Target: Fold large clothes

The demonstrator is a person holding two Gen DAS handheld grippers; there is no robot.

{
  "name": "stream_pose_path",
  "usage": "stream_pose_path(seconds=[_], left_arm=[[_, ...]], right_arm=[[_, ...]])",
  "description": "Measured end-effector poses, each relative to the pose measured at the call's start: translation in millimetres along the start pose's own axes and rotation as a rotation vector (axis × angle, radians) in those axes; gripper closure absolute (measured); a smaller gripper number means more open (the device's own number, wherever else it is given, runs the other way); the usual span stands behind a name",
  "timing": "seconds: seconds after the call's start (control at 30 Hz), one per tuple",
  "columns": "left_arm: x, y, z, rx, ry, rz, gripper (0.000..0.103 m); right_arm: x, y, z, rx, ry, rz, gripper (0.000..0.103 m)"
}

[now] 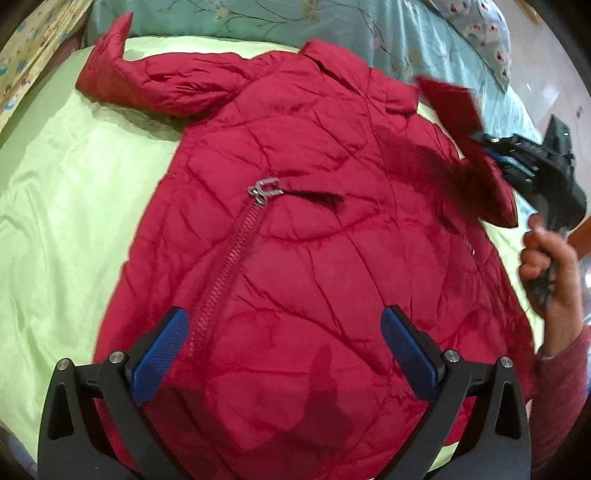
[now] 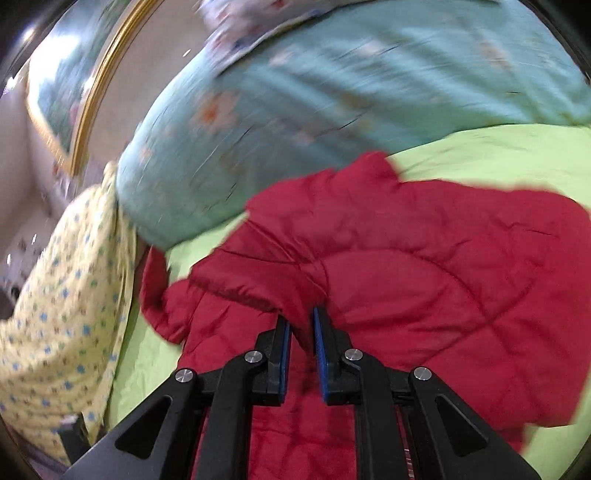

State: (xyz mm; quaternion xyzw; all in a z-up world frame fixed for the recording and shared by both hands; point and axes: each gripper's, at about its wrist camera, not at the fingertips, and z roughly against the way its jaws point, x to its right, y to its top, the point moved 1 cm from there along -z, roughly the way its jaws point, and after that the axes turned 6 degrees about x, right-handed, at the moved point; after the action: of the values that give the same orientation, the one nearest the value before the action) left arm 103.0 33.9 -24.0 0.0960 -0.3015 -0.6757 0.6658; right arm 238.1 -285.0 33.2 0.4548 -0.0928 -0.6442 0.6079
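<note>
Above the red puffer jacket (image 1: 295, 258), left gripper (image 1: 284, 354) gapes wide; right gripper (image 2: 301, 332) pinches its sleeve (image 1: 458, 107), best laid flat across the zipper (image 1: 236, 251).

Room on my left, crowded on my right

Bare green sheet (image 1: 55, 221) lies open left of the red jacket (image 1: 295, 240); the teal quilt (image 1: 258, 18) blocks beyond, the lifted sleeve (image 1: 461, 122) right.

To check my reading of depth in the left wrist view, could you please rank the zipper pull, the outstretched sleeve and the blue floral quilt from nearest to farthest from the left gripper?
1. Zipper pull, mid-jacket, ahead of the left gripper.
2. Outstretched sleeve, upper left.
3. Blue floral quilt, along the top edge.
</note>
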Motion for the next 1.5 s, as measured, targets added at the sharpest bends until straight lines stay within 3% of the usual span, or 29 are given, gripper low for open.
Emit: stream_pose_path(seconds=[0.3, 0.47, 0.53, 0.6, 0.83, 0.93, 0.97, 1.0, 1.03, 1.07, 1.13, 1.33, 1.5], left_arm=[[-40, 39, 0, 0.038, -0.068, 0.097, 0.0], [-53, 81, -24, 0.013, -0.187, 0.159, 0.0], [-50, 102, -36, 0.004, -0.197, 0.157, 0.0], [-42, 120, -44, 0.012, -0.224, 0.133, 0.0], [-14, 168, -117, -0.096, -0.315, 0.139, 0.001], [-3, 171, -140, -0.123, -0.262, 0.084, 0.036], [1, 171, -143, -0.12, -0.253, 0.056, 0.06], [4, 170, -146, -0.131, -0.279, 0.045, 0.07], [4, 170, -144, -0.122, -0.283, 0.039, 0.072], [4, 171, -141, -0.109, -0.279, 0.026, 0.08], [2, 174, -131, -0.071, -0.255, -0.009, 0.084], [-14, 190, -113, 0.024, -0.058, -0.112, 0.084], [-11, 188, -116, 0.032, -0.006, -0.16, 0.081]], right_arm=[[-58, -38, -84, -0.184, 0.102, 0.117, 0.088], [-75, -64, -98, -0.298, 0.118, 0.26, 0.079], [-73, -69, -97, -0.316, 0.127, 0.28, 0.068], [-71, -69, -95, -0.311, 0.166, 0.26, 0.049], [-51, -69, -82, -0.298, 0.182, 0.195, 0.047], [-44, -69, -73, -0.295, 0.167, 0.173, 0.047], [-41, -69, -69, -0.29, 0.164, 0.164, 0.047], [-37, -67, -63, -0.282, 0.16, 0.152, 0.047], [-33, -65, -57, -0.272, 0.147, 0.145, 0.047], [-27, -61, -49, -0.25, 0.128, 0.135, 0.047], [-14, -50, -32, -0.191, 0.105, 0.1, 0.046], [23, -16, -1, -0.037, -0.001, 0.039, 0.045], [47, -8, -16, -0.028, -0.197, 0.091, 0.045]])
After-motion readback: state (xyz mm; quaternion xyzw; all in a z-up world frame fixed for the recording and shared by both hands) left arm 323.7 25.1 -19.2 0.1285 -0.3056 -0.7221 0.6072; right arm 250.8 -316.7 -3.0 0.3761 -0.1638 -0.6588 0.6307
